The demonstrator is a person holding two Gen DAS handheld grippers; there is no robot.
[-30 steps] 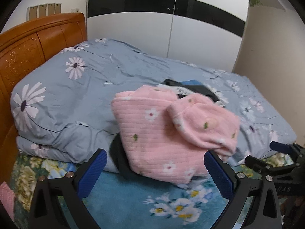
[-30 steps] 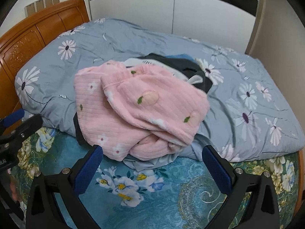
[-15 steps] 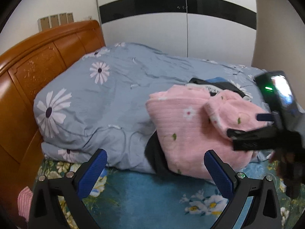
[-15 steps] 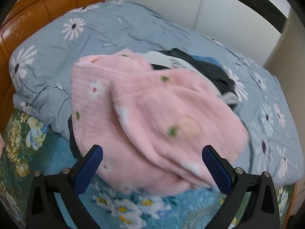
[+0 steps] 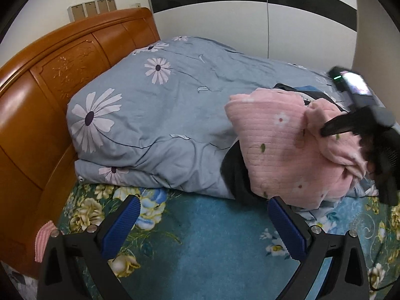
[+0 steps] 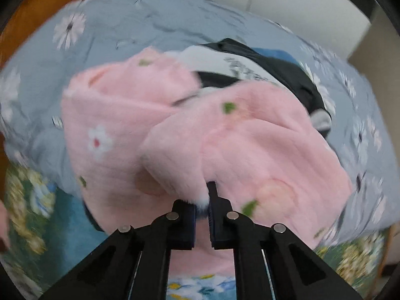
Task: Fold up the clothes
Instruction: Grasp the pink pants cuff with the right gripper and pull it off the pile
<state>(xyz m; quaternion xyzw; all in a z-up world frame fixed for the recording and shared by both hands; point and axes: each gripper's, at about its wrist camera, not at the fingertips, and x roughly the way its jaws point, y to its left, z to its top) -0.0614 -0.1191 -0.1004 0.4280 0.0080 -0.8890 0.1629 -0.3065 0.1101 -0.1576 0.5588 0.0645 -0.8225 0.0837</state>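
Left wrist view: a pink fleece garment [image 5: 282, 150], ribbed and dotted with small flowers and fruit, lies crumpled on the grey-blue daisy quilt [image 5: 155, 125] on the bed, over dark clothes [image 5: 232, 172]. The left gripper [image 5: 202, 225] hangs wide apart above the teal floral sheet [image 5: 212, 250], holding nothing. One wooden headboard [image 5: 50, 100] stands at left.

Right wrist view: blurred. The right gripper [image 6: 202, 210] is nearly closed, pinching a fold of the pink fleece garment [image 6: 250, 145]; one black-and-white garment [image 6: 250, 75] lies behind it
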